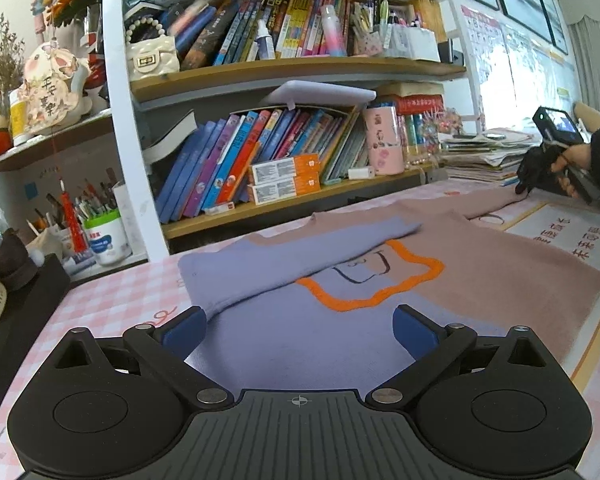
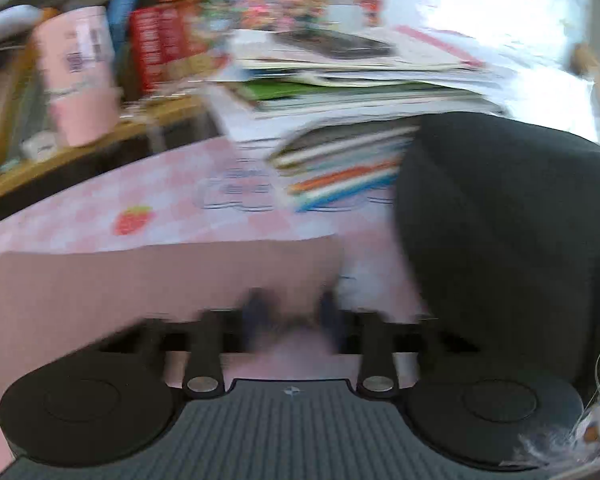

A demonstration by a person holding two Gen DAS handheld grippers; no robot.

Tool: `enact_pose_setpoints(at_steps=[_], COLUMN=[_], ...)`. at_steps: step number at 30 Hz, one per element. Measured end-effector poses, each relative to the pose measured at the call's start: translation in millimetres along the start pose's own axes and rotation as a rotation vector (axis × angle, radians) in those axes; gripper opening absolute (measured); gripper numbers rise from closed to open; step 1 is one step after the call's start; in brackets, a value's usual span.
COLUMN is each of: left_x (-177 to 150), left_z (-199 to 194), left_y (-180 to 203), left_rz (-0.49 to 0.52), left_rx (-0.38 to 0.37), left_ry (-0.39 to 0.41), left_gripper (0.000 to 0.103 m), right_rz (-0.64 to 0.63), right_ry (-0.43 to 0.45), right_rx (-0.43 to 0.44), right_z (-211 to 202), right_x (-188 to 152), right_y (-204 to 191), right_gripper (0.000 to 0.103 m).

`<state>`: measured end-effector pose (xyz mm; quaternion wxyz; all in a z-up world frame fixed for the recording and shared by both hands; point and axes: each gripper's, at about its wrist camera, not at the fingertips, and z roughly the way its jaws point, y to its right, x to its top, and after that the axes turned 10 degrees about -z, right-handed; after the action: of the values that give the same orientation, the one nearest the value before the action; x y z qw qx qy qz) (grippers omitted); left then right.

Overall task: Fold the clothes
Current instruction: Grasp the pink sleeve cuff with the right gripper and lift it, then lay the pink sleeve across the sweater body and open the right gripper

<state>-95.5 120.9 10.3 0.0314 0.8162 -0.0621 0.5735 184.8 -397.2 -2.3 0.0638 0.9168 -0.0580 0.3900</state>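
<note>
A sweater (image 1: 480,280) lies flat on the pink checked tablecloth (image 1: 112,300), half lavender, half mauve, with an orange outline (image 1: 380,292) on its chest. Its lavender sleeve (image 1: 292,256) is folded across the body. My left gripper (image 1: 298,324) hovers open over the lavender hem, nothing between its blue pads. Far right, a hand holds my right gripper (image 1: 521,189) at the end of the outstretched mauve sleeve (image 1: 488,204). The right wrist view is blurred: my right gripper (image 2: 292,312) has its fingers drawn together on the mauve sleeve (image 2: 140,280) near its cuff.
A bookshelf (image 1: 284,76) packed with books stands right behind the table. A stack of papers and magazines (image 2: 360,92) lies beyond the sleeve end, and a big black shape (image 2: 500,240) sits to its right. Pen cups (image 1: 104,232) and a black item (image 1: 24,300) are at the left.
</note>
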Motion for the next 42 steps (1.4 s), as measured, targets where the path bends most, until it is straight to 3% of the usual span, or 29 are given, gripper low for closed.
enact_pose_setpoints(at_steps=[4, 9, 16, 20, 28, 37, 39, 40, 41, 42], left_x=[-1, 0, -1, -2, -2, -2, -2, -2, -2, -2], left_z=[-4, -5, -6, -8, -12, -15, -14, -14, -13, -13], left_y=[2, 0, 8, 8, 8, 4, 4, 4, 4, 4], left_rz=[0.017, 0.01, 0.059, 0.064, 0.06, 0.031, 0.03, 0.03, 0.029, 0.029], left_rx=[-0.019, -0.023, -0.028, -0.031, -0.048, -0.065, -0.066, -0.066, -0.066, -0.065], left_ry=[0.023, 0.031, 0.03, 0.047, 0.071, 0.092, 0.089, 0.087, 0.085, 0.081], left_gripper=[0.101, 0.101, 0.101, 0.101, 0.101, 0.102, 0.102, 0.102, 0.102, 0.102], right_rz=[0.006, -0.019, -0.229, -0.354, -0.516, -0.56, -0.566, -0.568, -0.569, -0.57], right_ry=[0.001, 0.105, 0.283, 0.34, 0.308, 0.213, 0.204, 0.203, 0.211, 0.225], right_rx=[0.024, 0.166, 0.402, 0.531, 0.669, 0.71, 0.718, 0.722, 0.721, 0.72], right_z=[-8, -60, -157, -192, -192, -158, -155, -155, -156, -159], right_x=[13, 47, 88, 94, 81, 55, 52, 50, 50, 49], right_y=[-6, -38, -144, -217, -323, -367, -370, -371, -370, -368], right_gripper=[0.01, 0.009, 0.009, 0.009, 0.01, 0.01, 0.014, 0.024, 0.041, 0.047])
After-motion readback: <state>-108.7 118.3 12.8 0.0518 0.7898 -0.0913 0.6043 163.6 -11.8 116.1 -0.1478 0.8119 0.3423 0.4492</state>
